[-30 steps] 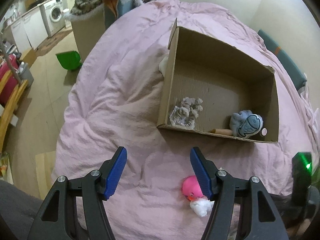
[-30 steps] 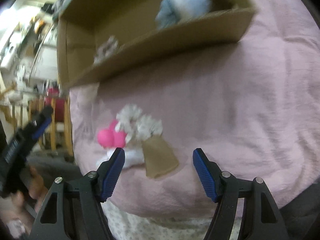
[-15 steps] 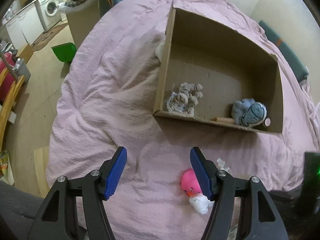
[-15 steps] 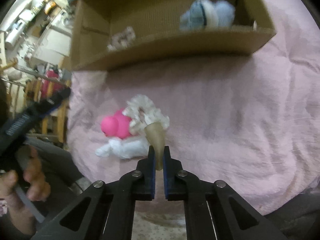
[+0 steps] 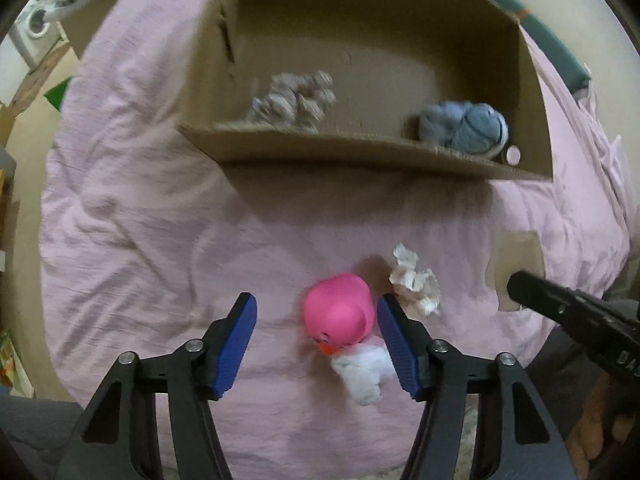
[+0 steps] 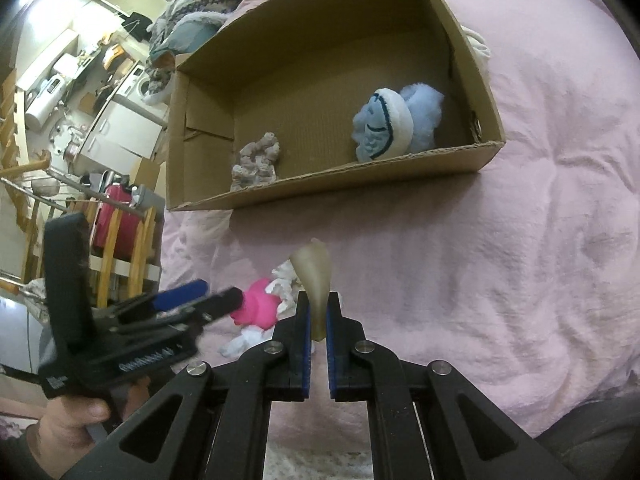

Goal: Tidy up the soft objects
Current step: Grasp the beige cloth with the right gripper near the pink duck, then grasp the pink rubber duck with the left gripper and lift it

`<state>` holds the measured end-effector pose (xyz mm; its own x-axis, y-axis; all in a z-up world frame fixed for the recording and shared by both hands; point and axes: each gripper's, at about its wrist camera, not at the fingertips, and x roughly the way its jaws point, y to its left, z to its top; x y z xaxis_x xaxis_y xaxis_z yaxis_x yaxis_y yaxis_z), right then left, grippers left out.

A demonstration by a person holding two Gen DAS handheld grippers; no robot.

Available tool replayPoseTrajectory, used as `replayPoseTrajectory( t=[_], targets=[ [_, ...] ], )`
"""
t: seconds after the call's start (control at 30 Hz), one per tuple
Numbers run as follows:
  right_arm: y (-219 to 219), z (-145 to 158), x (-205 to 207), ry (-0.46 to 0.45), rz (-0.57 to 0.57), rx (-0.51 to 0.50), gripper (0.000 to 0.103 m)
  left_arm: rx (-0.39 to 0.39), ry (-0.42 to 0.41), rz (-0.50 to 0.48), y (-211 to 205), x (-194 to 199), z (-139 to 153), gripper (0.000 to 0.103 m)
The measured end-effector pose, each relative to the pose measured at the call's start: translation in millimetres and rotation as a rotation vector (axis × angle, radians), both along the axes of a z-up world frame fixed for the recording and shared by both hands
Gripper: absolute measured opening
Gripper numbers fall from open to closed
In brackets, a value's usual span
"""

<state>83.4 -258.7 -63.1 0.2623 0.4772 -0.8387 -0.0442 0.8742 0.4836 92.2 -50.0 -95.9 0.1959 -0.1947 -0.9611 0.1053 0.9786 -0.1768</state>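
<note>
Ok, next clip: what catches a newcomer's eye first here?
The pink duck on the pink bedspread, between the open left gripper fingers. Then the right gripper, shut on a tan cone, and beyond it the cardboard box holding a blue plush.

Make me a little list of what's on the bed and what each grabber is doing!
surface: pink bedspread
container: open cardboard box lying on the bedspread
inside box: grey knitted toy at one end, blue plush fish at the other
loose on bedspread: pink rubber duck, crumpled white frill, small white cloth
left gripper: jaws open, either side of the pink rubber duck, not closed on it
right gripper: jaws shut on a beige cone-shaped piece, held above the bedspread
</note>
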Motion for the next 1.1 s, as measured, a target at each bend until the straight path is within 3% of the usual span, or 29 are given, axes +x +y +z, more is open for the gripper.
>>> replayPoseTrajectory(
  t=[0.07,0.13,0.2,0.33,0.67,0.83,1.1],
  targets=[
    [-0.7,-0.4,1.0,0.002,-0.001,-0.001,0.008,-0.001,0.023,-0.012,-4.2,1.6,-6.5,0.051],
    [-0.5,-0.1,0.9,0.001,-0.001,-0.004,0.008,0.001,0.047,-0.029,-8.5,2.6,-14.2,0.032],
    [-2.3,0.4,-0.1,0.000,0.001,-0.006,0.008,0.002,0.053,-0.045,-11.3,2.0,-16.6,0.025],
    [0.4,-0.4,-0.2,-0.003,0.009,-0.015,0.008,0.013,-0.008,-0.028,-6.8,0.6,-4.2,0.025],
    [1.7,1.7,-1.9,-0.019,0.015,-0.029,0.008,0.089,-0.116,0.117,32.5,2.9,20.1,0.025],
    [1.2,2.6,-3.5,-0.026,0.013,-0.034,0.008,0.102,-0.126,0.128,36.5,3.1,22.4,0.025],
    [-2.9,12.8,-7.0,-0.068,0.007,-0.012,0.008,0.133,-0.217,0.146,33.7,-2.4,40.5,0.025]
  ],
)
